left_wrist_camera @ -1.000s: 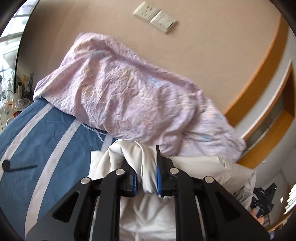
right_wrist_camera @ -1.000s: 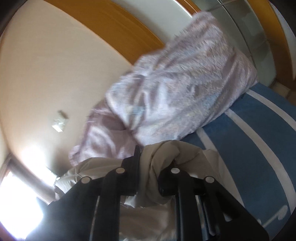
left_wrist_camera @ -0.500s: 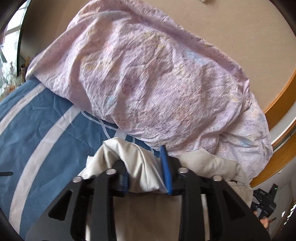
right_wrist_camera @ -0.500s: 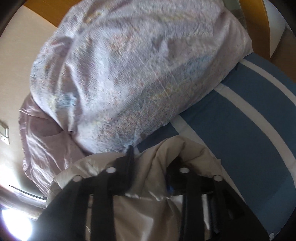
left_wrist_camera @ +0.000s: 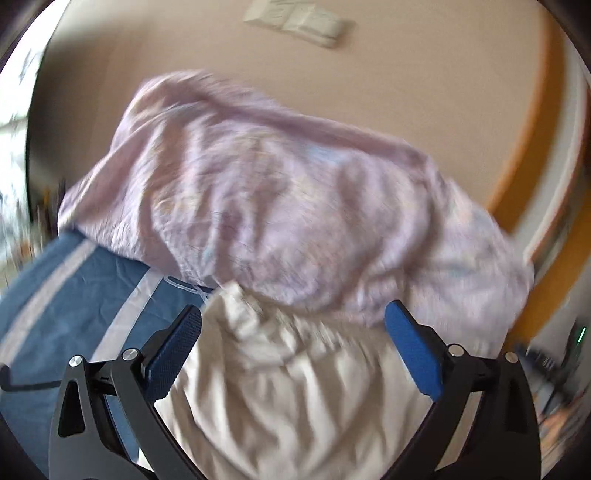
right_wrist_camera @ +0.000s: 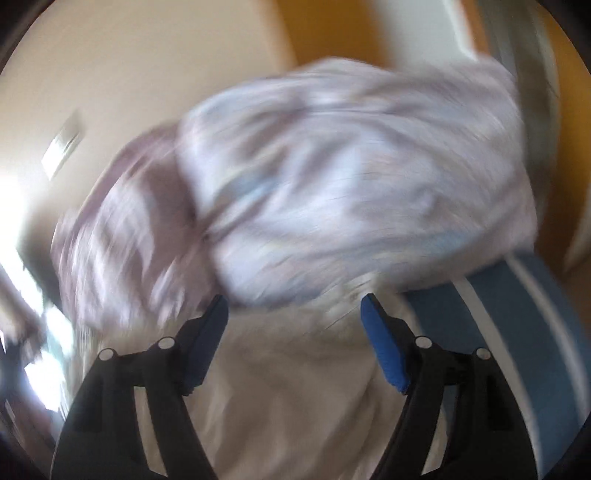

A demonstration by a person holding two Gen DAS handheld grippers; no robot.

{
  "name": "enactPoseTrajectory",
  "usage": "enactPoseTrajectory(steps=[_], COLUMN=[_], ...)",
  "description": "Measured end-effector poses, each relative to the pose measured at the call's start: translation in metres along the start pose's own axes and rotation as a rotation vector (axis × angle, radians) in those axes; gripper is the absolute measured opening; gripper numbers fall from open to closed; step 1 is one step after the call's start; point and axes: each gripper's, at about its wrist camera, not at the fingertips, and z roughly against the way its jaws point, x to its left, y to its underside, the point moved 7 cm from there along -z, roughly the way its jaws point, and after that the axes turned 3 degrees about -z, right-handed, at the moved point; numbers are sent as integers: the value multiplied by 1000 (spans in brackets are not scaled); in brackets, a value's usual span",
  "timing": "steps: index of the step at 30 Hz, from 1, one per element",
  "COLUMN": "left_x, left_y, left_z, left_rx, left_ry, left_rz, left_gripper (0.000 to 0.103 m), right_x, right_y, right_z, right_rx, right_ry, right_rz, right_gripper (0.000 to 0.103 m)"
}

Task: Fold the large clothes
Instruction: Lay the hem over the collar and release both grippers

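Observation:
A cream-white garment (left_wrist_camera: 295, 387) lies crumpled on the blue striped bed, its far edge against the pink bedding. My left gripper (left_wrist_camera: 293, 321) is open, its blue pads (left_wrist_camera: 173, 354) wide apart above the garment, holding nothing. In the right wrist view the same garment (right_wrist_camera: 291, 387) lies below my right gripper (right_wrist_camera: 293, 314), which is also open with blue pads (right_wrist_camera: 384, 350) spread apart and empty. Both views are motion-blurred.
A bulky pink patterned duvet (left_wrist_camera: 280, 206) is heaped at the head of the bed; it also shows in the right wrist view (right_wrist_camera: 332, 184). The blue bedcover with white stripes (left_wrist_camera: 74, 302) extends left. Beige wall with a switch plate (left_wrist_camera: 299, 22) and wooden trim (left_wrist_camera: 532, 122) lies behind.
Both grippers were shut on folds of the cream garment; now both have opened and let it go. The garment lies on the bed and both cameras have pulled back and tilted up.

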Motion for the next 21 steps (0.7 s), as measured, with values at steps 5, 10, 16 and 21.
enactPoseTrajectory(steps=[5, 10, 16, 21], left_x=[-52, -64, -42, -29], left_y=[41, 55, 68, 65], left_z=[15, -11, -64, -82], left_rx=[4, 33, 143, 154], left_ry=[-35, -117, -204, -227], left_rz=[-258, -365, -294, -234], left_gripper=[101, 101, 101, 102], right_x=[49, 59, 43, 32], right_y=[47, 68, 75, 75], right_z=[5, -18, -70, -102], right_rx=[46, 98, 188, 244], right_ry=[-15, 40, 134, 173], right_rz=[178, 245, 214, 185], right_gripper=[70, 70, 73, 78])
